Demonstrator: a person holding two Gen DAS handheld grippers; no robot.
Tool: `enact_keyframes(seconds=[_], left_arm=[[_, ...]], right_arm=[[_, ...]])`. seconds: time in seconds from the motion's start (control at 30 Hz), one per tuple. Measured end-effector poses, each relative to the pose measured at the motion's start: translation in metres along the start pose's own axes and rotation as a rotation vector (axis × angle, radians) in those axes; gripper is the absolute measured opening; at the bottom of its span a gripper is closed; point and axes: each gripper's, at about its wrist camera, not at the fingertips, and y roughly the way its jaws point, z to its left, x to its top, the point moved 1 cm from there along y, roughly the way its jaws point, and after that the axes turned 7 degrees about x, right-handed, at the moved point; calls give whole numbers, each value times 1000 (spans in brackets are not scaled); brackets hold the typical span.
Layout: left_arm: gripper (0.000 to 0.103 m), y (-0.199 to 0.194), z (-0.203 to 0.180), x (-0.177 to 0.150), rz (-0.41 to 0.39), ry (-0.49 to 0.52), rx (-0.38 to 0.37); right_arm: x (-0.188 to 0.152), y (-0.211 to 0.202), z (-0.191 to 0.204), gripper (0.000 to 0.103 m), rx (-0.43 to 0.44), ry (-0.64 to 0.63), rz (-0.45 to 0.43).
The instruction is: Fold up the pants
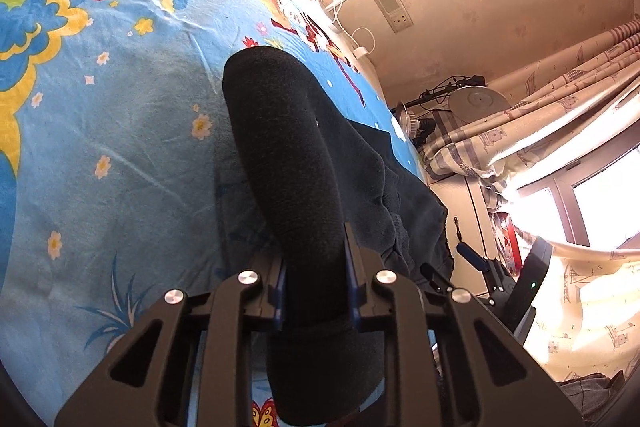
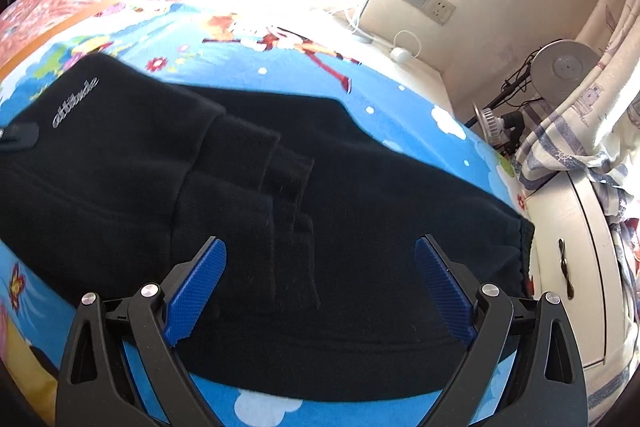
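The dark pants (image 2: 360,167) lie folded over on a bright blue cartoon bedsheet (image 2: 400,99), with a pale logo near the left end. In the left wrist view my left gripper (image 1: 314,247) is shut on a thick fold of the pants (image 1: 280,131), which rises between its blue pads and hangs below them. The rest of the garment lies crumpled to the right, near the bed's edge. My right gripper (image 2: 322,243) stands open just above the pants, its blue pads (image 2: 200,283) wide apart with nothing pinched. It also shows in the left wrist view as the right gripper (image 1: 454,265) beyond the cloth.
The sheet (image 1: 120,107) spreads left and back. At the right of the bed stand a white cabinet (image 2: 568,267), a patterned curtain (image 2: 580,131) and a round lamp (image 2: 568,67). A charger and cable (image 2: 400,53) lie below a wall socket (image 2: 428,1).
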Motion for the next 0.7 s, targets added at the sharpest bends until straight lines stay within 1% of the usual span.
enact_keyframes(seconds=[0.07,0.13,0.17,0.23,0.27,0.3,0.4,0.5,0.6,0.7], left_arm=[[21,-3,-5,-1,-8,0,-2],[21,-7,-11,0,-13,1,-7],[21,-8,-15,1,-14,5,-8],[21,-12,-24,3,-15,16,-13],[21,-14,-29,4,-13,23,-15],[21,-15,-33,5,-10,34,-18],[21,-16,-46,8,1,66,-22],[21,-16,-57,13,11,82,-1],[21,-17,-75,18,24,99,17],[21,-20,-106,23,39,121,38]], right_arm=[[22,7,0,92,-26,15,-44],[43,29,3,92,-80,12,-41],[49,46,6,92,-97,-5,-7],[51,81,17,92,-118,-64,85],[49,90,19,92,-121,-84,96],[47,91,18,92,-126,-84,70],[45,86,6,92,-90,-43,86],[40,76,-14,92,-62,25,102],[31,68,-36,92,-78,59,107],[24,60,-62,92,-108,93,108]])
